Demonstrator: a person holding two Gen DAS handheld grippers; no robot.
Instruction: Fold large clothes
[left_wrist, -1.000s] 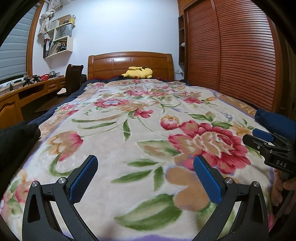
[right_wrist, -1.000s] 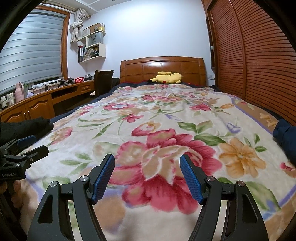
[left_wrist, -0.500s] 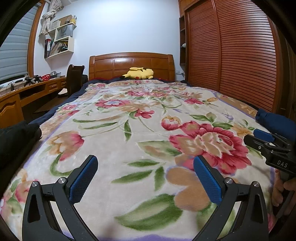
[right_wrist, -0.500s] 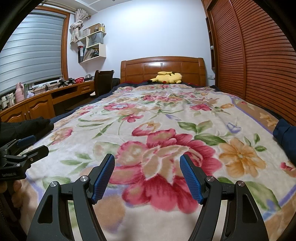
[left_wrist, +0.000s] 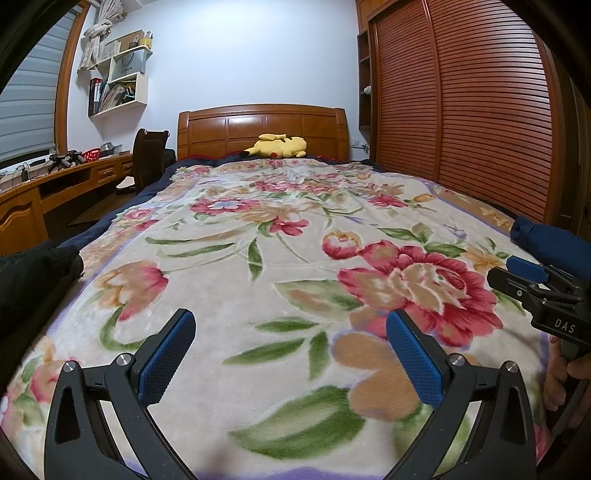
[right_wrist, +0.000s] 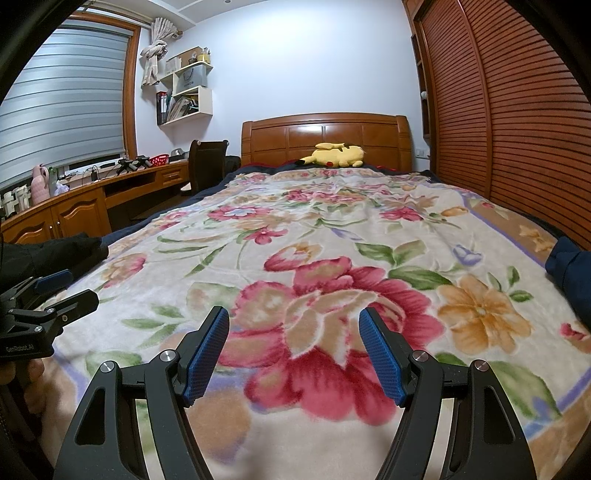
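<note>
A floral blanket (left_wrist: 258, 280) covered the bed, and a yellow plush toy (left_wrist: 277, 146) lay at its far end against the wooden headboard (left_wrist: 262, 125). Louvred wardrobe doors (left_wrist: 480, 110) lined the right wall. At left, a wooden desk (right_wrist: 85, 199) ran beneath a blinded window (right_wrist: 62, 99), with a dark chair (right_wrist: 207, 158) beside it and white wall shelves (right_wrist: 188, 92) above.

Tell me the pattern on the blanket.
Cream blanket with large red-pink flowers and green leaves; clearest in the right wrist view.
</note>
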